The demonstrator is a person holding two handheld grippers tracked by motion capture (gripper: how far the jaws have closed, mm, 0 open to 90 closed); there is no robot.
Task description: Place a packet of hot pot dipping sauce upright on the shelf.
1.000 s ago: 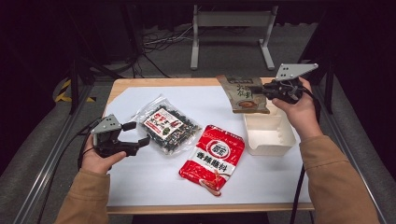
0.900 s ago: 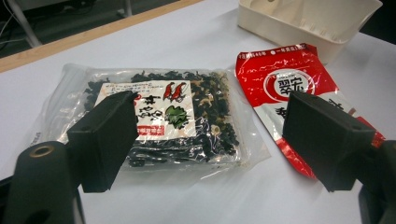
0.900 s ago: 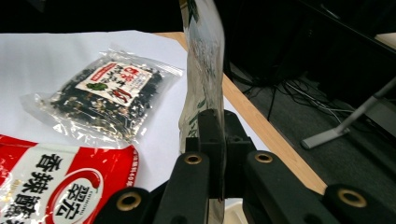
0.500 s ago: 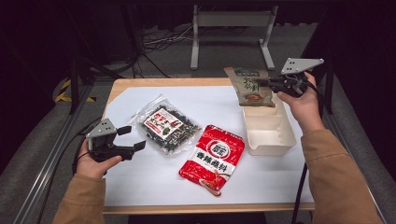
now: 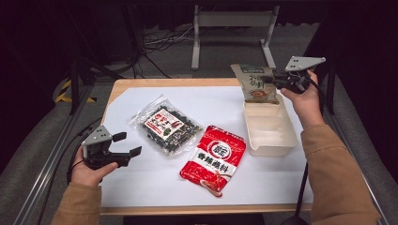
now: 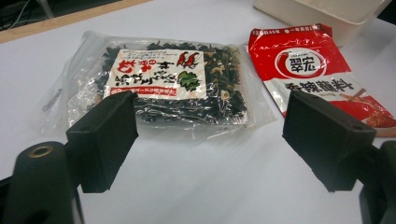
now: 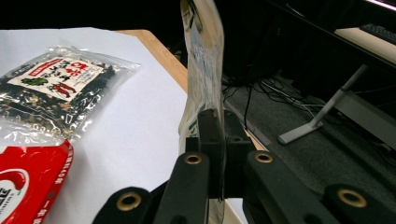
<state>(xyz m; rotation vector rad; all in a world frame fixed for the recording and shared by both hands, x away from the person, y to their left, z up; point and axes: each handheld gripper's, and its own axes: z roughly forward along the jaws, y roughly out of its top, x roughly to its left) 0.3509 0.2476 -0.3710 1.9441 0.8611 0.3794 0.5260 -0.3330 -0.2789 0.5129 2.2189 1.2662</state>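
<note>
My right gripper [image 5: 274,80] is shut on the edge of a brown snack pouch [image 5: 256,83], which hangs in the air over the far end of a white plastic tub [image 5: 270,127]. In the right gripper view the pouch [image 7: 203,70] stands upright, pinched between the jaws of the right gripper [image 7: 215,154]. My left gripper [image 5: 127,145] stands open and holds nothing, low over the white sheet at the front left. Ahead of the left gripper [image 6: 210,135] lie a clear bag of dark dried greens [image 6: 163,84] and a red sauce packet [image 6: 310,65].
A white sheet [image 5: 141,183] covers most of the wooden table [image 5: 136,83]. The bag of greens [image 5: 164,126] and the red packet [image 5: 216,157] lie flat mid-table. Cables and a metal stand [image 5: 232,28] sit on the floor beyond the far edge.
My right gripper has lifted the brown pouch off the table's far edge and carried it left, over the tub. My left gripper has drifted slightly toward the near left.
</note>
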